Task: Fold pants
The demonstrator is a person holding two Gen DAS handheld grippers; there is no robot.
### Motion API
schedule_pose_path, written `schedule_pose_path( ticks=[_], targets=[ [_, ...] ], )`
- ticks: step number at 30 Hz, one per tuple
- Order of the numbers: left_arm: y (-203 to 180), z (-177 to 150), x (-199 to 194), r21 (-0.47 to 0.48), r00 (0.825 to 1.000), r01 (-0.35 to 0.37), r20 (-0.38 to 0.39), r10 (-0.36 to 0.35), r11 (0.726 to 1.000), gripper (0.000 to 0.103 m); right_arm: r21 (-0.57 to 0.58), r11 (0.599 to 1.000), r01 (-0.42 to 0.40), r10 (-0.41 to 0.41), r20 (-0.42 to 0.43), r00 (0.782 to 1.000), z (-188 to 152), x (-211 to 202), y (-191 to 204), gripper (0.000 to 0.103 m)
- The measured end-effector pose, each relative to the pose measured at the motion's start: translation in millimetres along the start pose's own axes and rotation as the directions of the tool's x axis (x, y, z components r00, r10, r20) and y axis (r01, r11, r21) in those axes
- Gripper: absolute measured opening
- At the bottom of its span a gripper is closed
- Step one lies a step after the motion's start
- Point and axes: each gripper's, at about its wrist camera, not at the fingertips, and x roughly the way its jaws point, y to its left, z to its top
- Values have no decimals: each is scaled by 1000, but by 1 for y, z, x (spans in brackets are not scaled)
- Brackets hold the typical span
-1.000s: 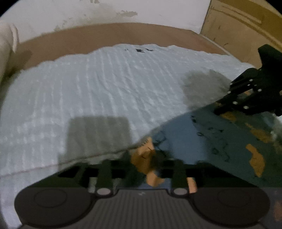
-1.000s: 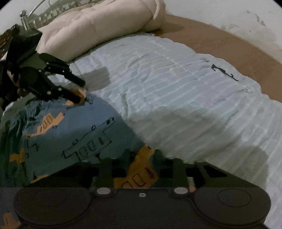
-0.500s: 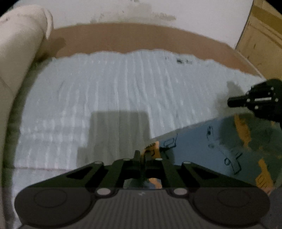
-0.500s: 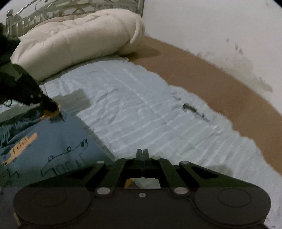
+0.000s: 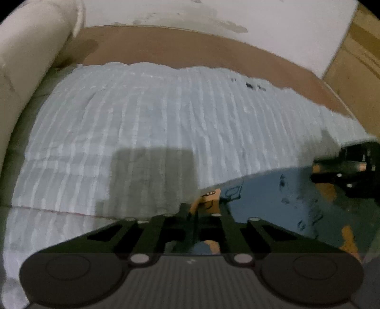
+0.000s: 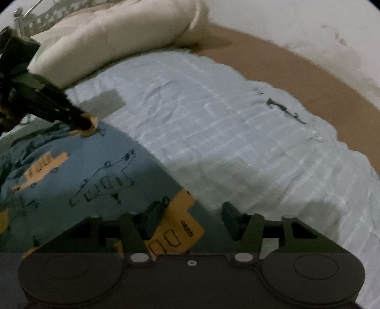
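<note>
On the pale quilt, my left claw stays clenched on the pants corner while my right claw is opening, released

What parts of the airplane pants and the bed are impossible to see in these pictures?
- Pants: in the right wrist view, the picture's left edge and the right gripper hide the rest.
- Left gripper: in its own view, its shut fingers cover the pinched pants corner.
- Dark mark on the blue blanket: too small and blurred to read.
- Headboard: cut off at the top edge.
</note>
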Motion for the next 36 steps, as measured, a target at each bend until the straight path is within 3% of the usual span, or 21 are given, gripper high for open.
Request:
schedule_pose_path(
  ticks=[1, 3, 6, 9, 13, 16, 23, 28, 32, 36],
  targets=[
    [-4, -1, -5, -2, 1000, -10, 15, 10, 1000, 4, 29, 1000, -1, 0, 14, 1000, 0, -1, 2, 7],
    [-12, -3, -18, 15, 999, -29, 45, 28, 999, 3, 45, 999, 15, -16, 31, 999, -1, -4, 9, 1],
    [-24, -10, -46, 51, 993, -56, 110, 50, 997, 3, 49, 997, 66, -70, 89, 994, -5, -27, 22, 0],
    [-37, -27, -78, 95, 983, -91, 165, 74, 991, 4, 89, 990, 111, -126, 193, 973, -18, -70, 43, 0],
    [-56, -64, -124, 187, 962, -122, 264, 70, 975, 3, 102, 982, 161, -183, 277, 943, -54, -136, 88, 0],
    [-71, -100, -155, 242, 943, -133, 329, 47, 961, 2, 96, 980, 172, -194, 298, 935, -85, -172, 125, 0],
    [-99, -170, -192, 284, 929, -138, 370, 24, 949, 1, 119, 976, 184, -212, 299, 930, -161, -227, 207, 0],
    [-109, -225, -202, 293, 925, -175, 376, 55, 940, 0, 178, 974, 140, -184, 264, 947, -203, -240, 252, 0],
    [-105, -245, -188, 270, 942, -178, 325, 84, 946, 0, 249, 962, 111, -176, 254, 951, -229, -237, 266, 0],
    [-102, -250, -185, 225, 939, -172, 332, 90, 959, 0, 269, 957, 111, -181, 249, 952, -235, -230, 269, 0]
  ],
)
